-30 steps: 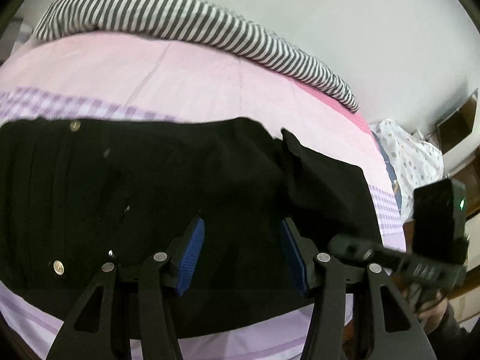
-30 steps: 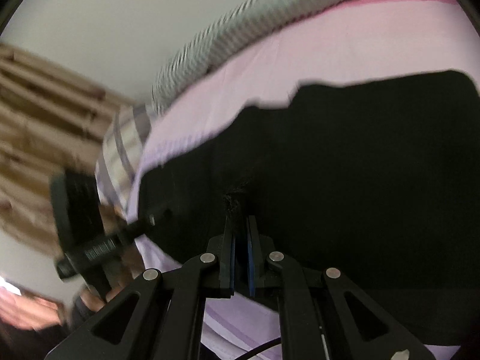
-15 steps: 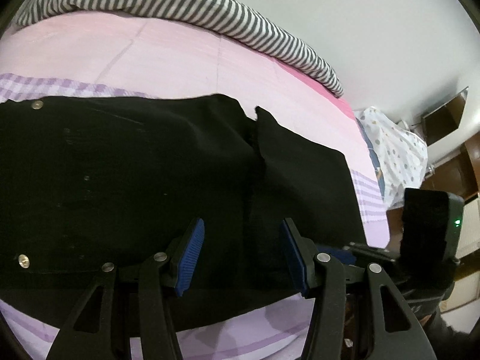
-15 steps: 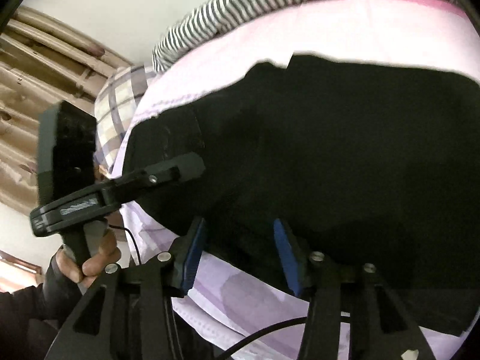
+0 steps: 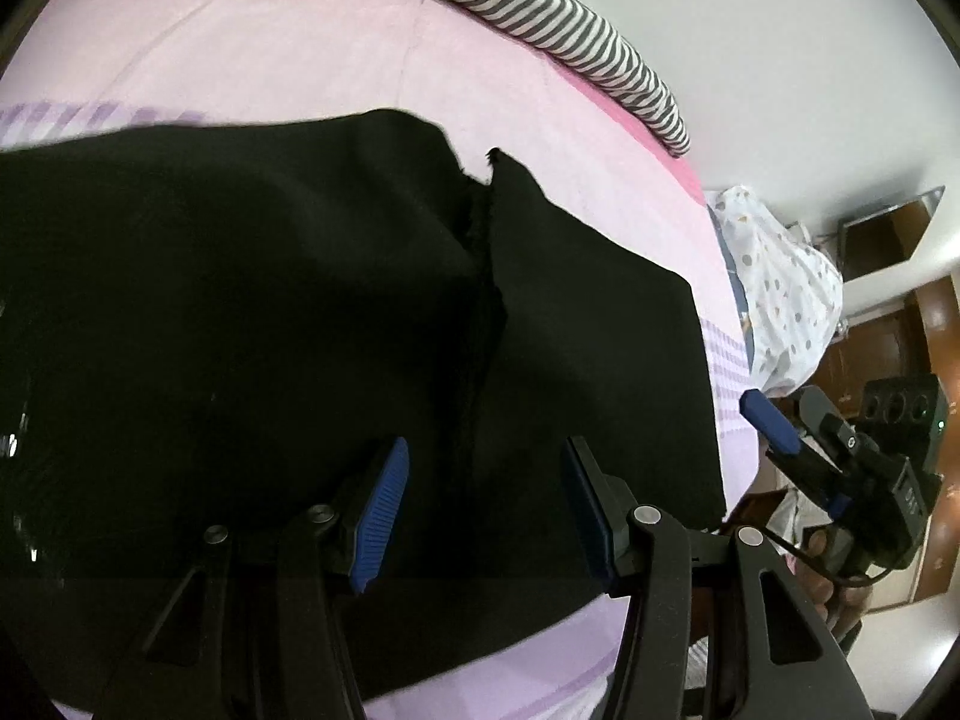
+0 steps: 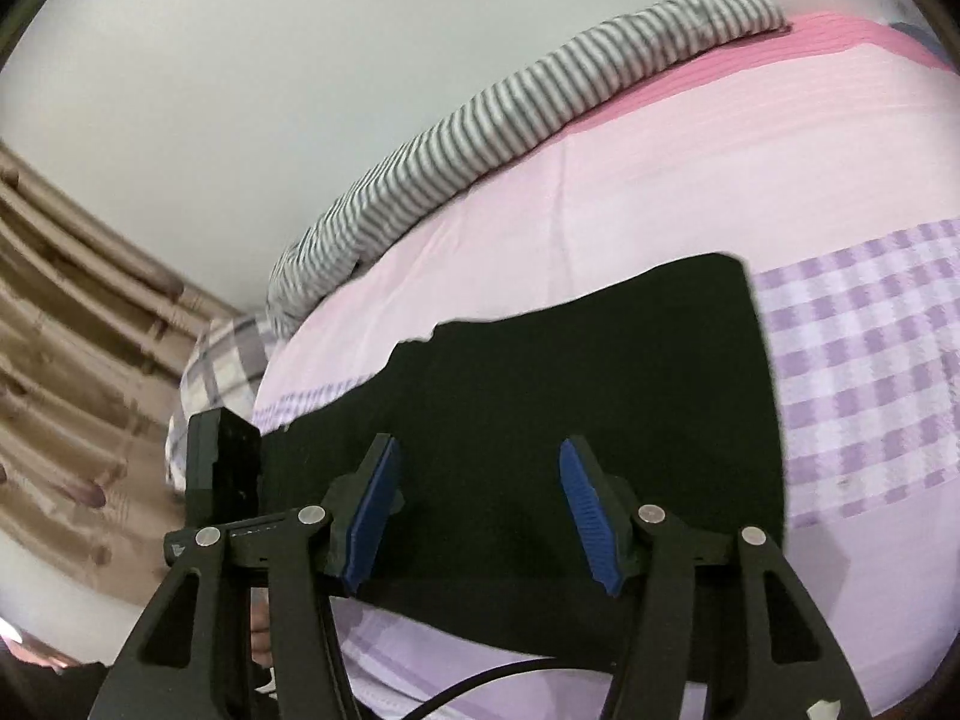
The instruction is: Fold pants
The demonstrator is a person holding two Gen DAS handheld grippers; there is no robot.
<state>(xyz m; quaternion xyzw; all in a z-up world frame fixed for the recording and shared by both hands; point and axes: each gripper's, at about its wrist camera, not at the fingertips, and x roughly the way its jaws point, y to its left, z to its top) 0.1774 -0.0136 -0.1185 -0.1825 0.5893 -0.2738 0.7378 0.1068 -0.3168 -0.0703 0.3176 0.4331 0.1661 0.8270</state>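
black pants [image 5: 300,330] flat on bed [image 5: 300,60], both grippers [image 5: 480,510] spread

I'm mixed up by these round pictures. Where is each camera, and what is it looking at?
Left wrist: on the left gripper, facing the black pants on the bed; open jaws and the right gripper show.
Right wrist: on that right gripper, facing the pants' other end; open jaws show.
Both share pants, bed, striped blanket.

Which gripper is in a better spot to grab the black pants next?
Probably the left gripper: it hangs open right over the black pants, near their raised middle fold. The right gripper is open too, but sits back at the pants' near edge.
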